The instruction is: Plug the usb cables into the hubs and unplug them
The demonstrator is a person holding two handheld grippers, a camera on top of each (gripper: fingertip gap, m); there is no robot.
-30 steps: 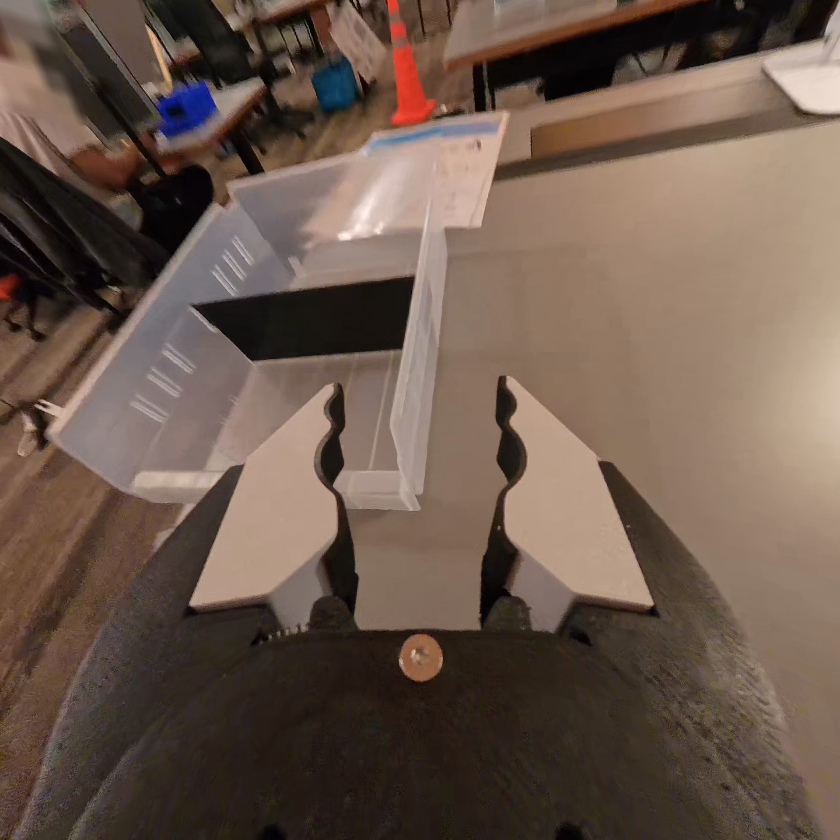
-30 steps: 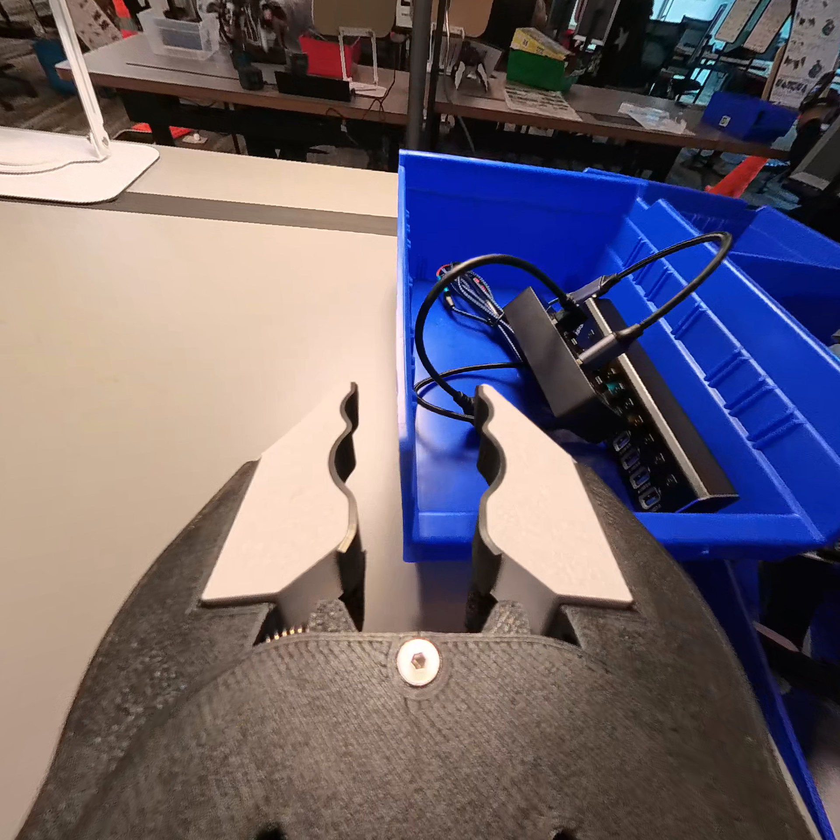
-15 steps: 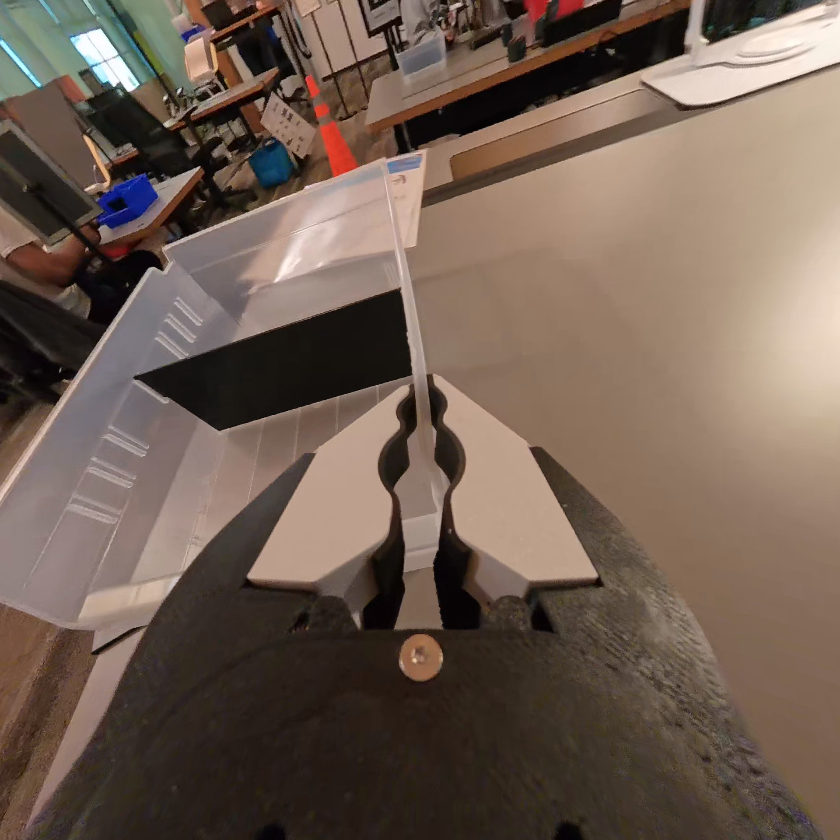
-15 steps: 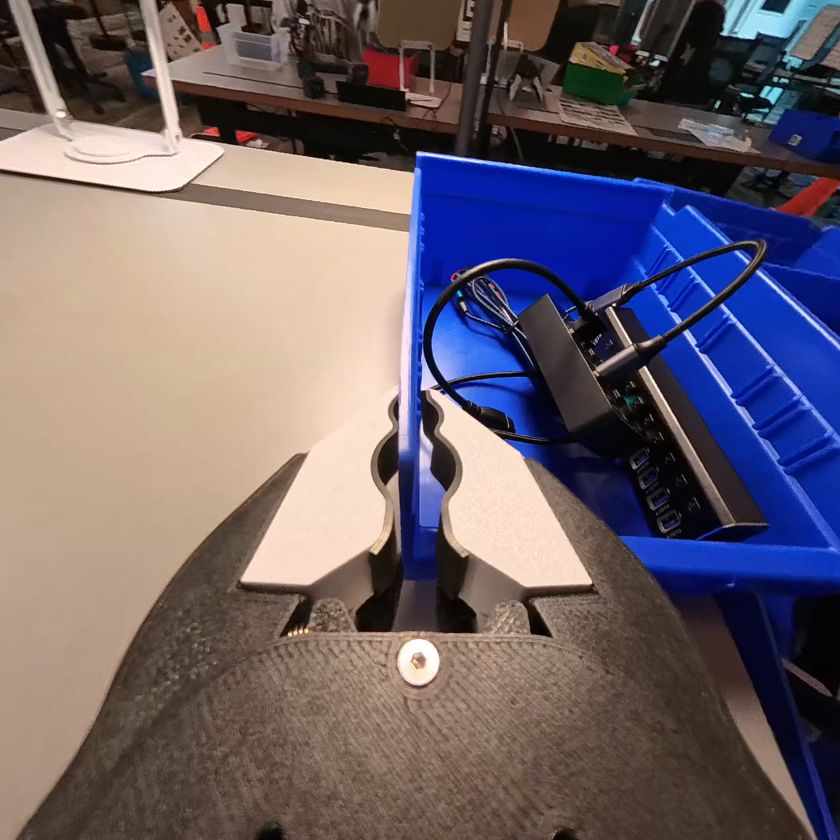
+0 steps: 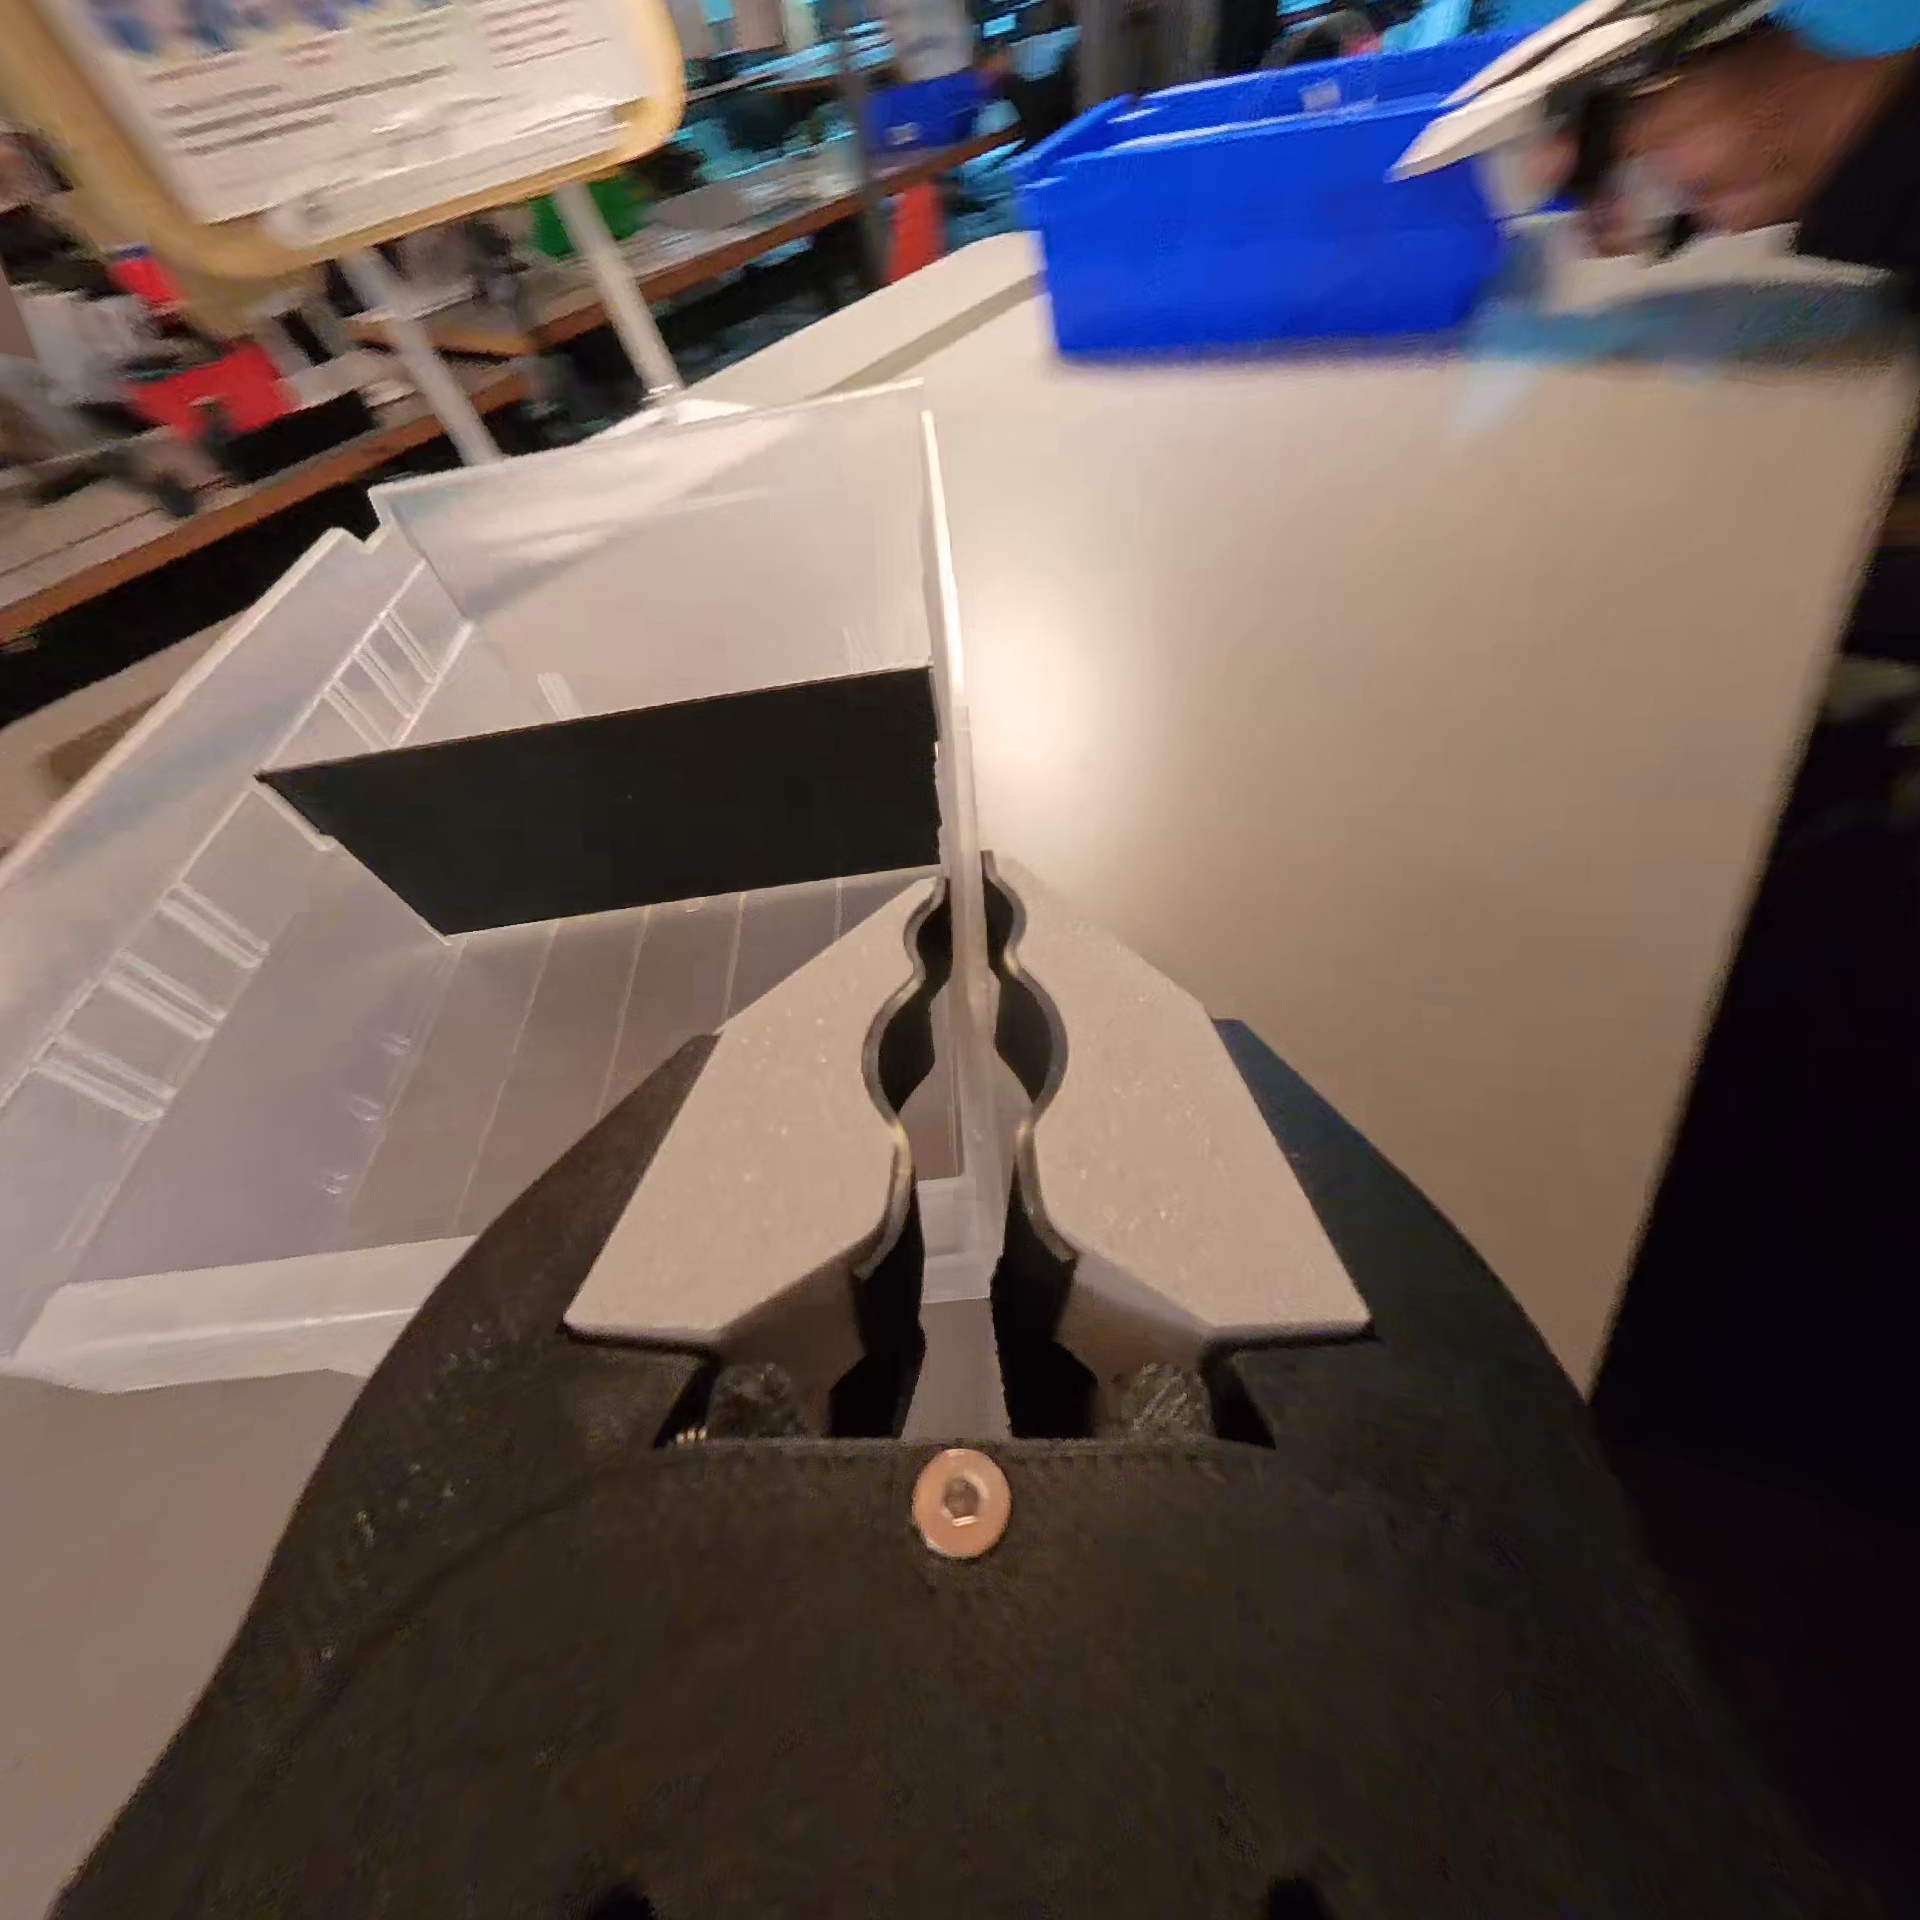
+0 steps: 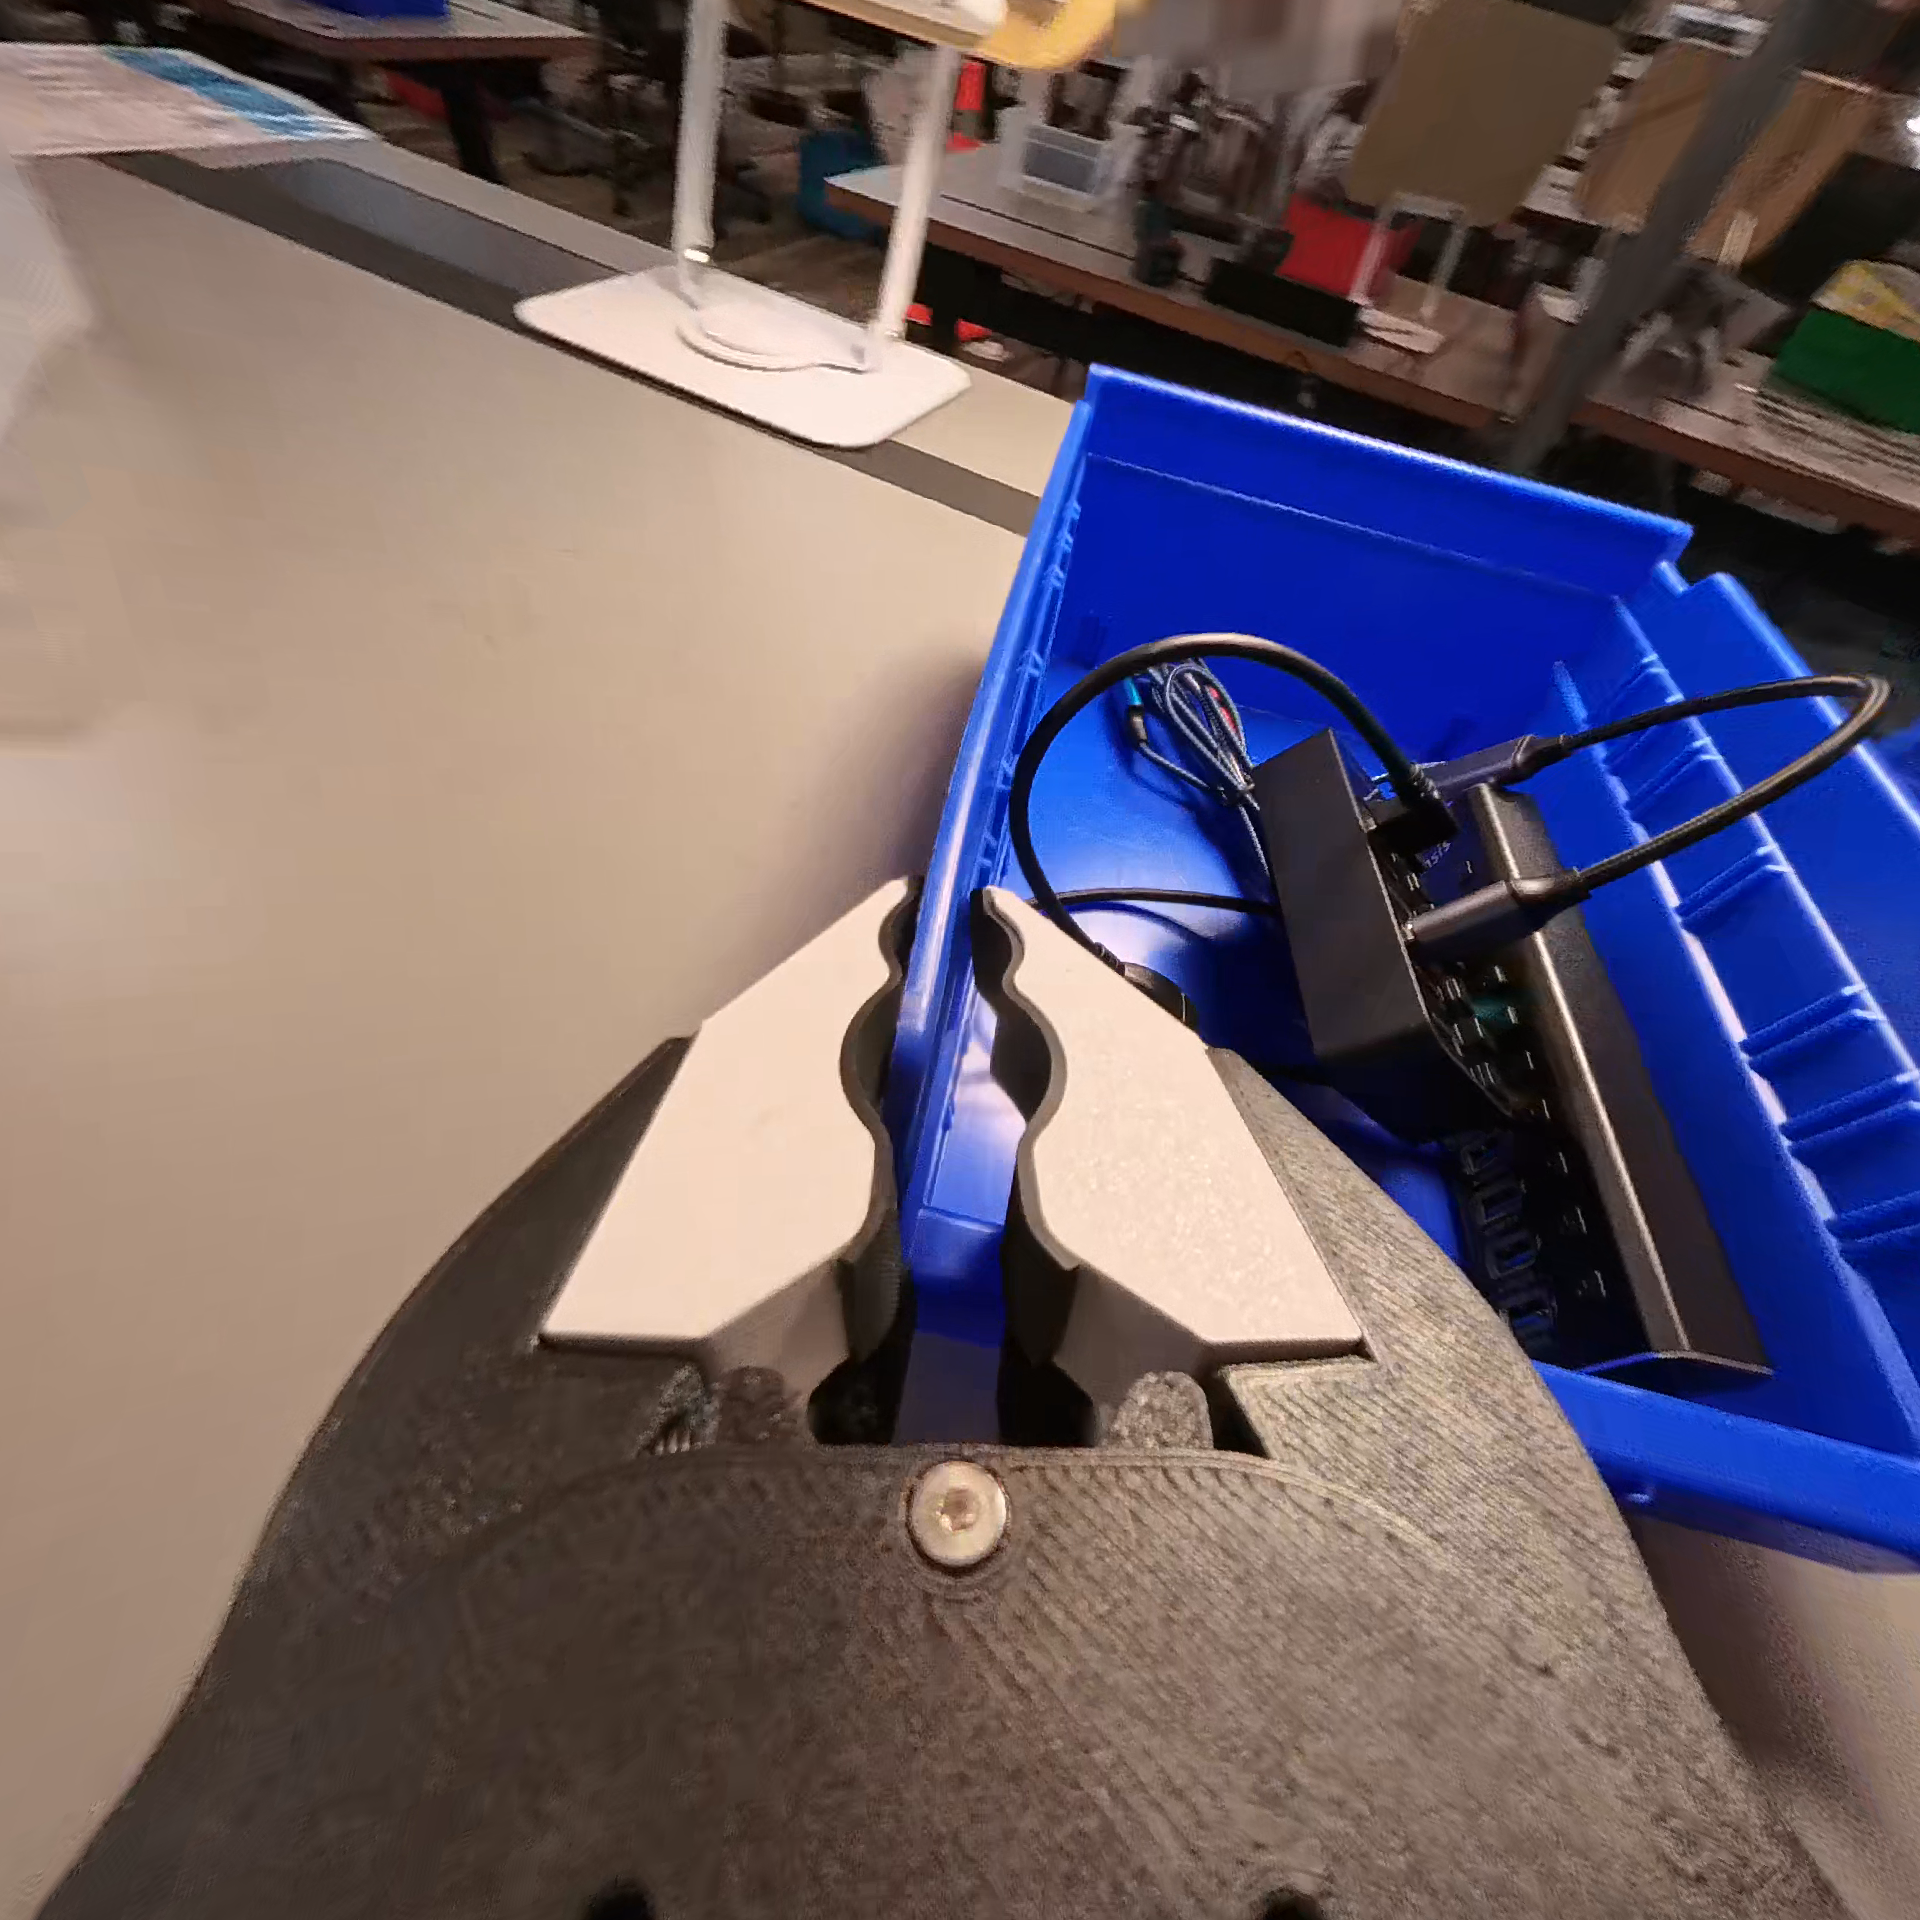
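Observation:
My left gripper (image 5: 964,883) is shut on the right wall of a clear plastic bin (image 5: 312,1039) that holds a black divider (image 5: 644,790). My right gripper (image 6: 945,899) is shut on the left wall of a blue bin (image 6: 1351,540). In the blue bin lie two black USB hubs, a short one (image 6: 1340,914) and a long one (image 6: 1621,1143). A black cable (image 6: 1226,649) and a grey braided cable (image 6: 1714,769) loop up from plugs at the hubs. The blue bin also shows in the left wrist view (image 5: 1247,229), far right and blurred.
Both bins rest on a beige table (image 6: 416,675). A white lamp base (image 6: 748,353) stands at the table's far edge. A bundle of thin cables (image 6: 1195,717) lies in the blue bin's far corner. A hand (image 5: 1714,135) shows by the blue bin. Other workbenches stand behind. About 55 cm separates my left fingertips from my right.
Both grippers went from open to shut on their bin walls. Since then both views have swung with the bins held; the blue bin has come into the left wrist view.

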